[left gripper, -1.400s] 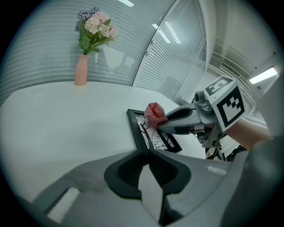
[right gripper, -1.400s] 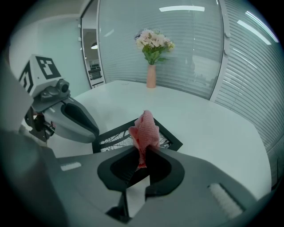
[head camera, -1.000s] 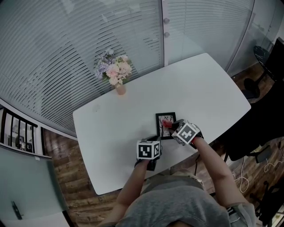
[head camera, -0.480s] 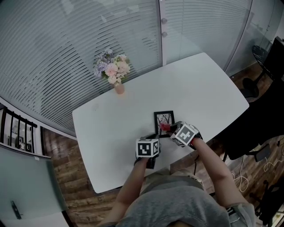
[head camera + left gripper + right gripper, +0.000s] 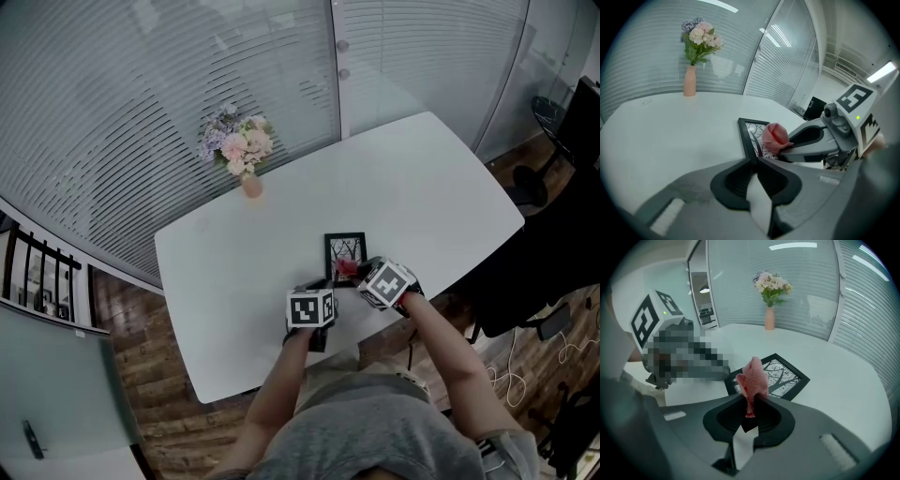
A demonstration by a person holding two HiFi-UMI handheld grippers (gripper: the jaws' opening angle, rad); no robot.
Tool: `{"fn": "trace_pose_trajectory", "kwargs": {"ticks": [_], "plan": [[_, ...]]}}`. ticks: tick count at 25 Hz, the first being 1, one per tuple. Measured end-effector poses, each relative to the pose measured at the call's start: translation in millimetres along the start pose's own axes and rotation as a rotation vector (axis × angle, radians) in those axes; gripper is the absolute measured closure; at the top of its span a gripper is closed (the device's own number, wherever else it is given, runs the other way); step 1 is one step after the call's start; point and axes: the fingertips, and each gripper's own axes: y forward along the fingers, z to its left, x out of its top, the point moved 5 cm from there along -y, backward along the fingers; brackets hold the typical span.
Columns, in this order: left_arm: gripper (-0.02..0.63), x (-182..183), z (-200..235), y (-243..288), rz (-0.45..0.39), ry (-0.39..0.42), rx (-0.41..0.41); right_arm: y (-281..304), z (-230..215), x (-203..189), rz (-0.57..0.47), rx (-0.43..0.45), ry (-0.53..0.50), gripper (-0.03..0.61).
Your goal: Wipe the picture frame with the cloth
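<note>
Standing beyond the picture frame (image 5: pixel 345 246) and cloth (image 5: pixel 347 269), the vase (image 5: pixel 252 187) holds flowers (image 5: pixel 235 141).

The picture frame (image 5: pixel 345 253) lies by the desk's (image 5: pixel 234 258) near edge. My left gripper (image 5: pixel 322 286) meets its near-left corner, and my right gripper (image 5: pixel 358 274) has the pink cloth (image 5: pixel 347 269) on it. Flowers (image 5: pixel 238 148) stand by the far edge.

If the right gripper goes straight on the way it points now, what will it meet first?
Probably the frame, flat on the table right ahead of the cloth the right gripper holds; the gap is unclear.
</note>
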Motion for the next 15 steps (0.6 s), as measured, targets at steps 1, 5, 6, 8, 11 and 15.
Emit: {"fn": "trace_pose_trajectory", "kwargs": {"ticks": [1, 5, 6, 8, 11, 15], "plan": [[0.569, 0.1, 0.1, -0.1, -0.005, -0.003, 0.000, -0.8, 0.4, 0.8, -0.007, -0.017, -0.002, 0.534], [0.569, -0.9, 1.4, -3.1, -0.028, -0.026, 0.009, -7.1, 7.0, 2.2, -0.078, -0.103, 0.028, 0.534], [0.569, -1.4, 0.9, -4.4, -0.030, -0.023, 0.017, -8.6, 8.9, 0.6, -0.096, -0.122, 0.035, 0.534], [0.569, -1.4, -1.9, -9.1, -0.043, -0.013, 0.030, -13.9, 12.0, -2.6, -0.136, -0.158, 0.056, 0.534], [0.569, -3.1, -7.6, -18.5, -0.085, -0.025, 0.030, -27.8, 16.9, -4.6, -0.217, -0.190, 0.116, 0.534], [0.589, -10.7, -18.5, -33.1, -0.139, -0.032, 0.034, -52.0, 31.7, -12.2, -0.294, -0.174, 0.212, 0.534]]}}
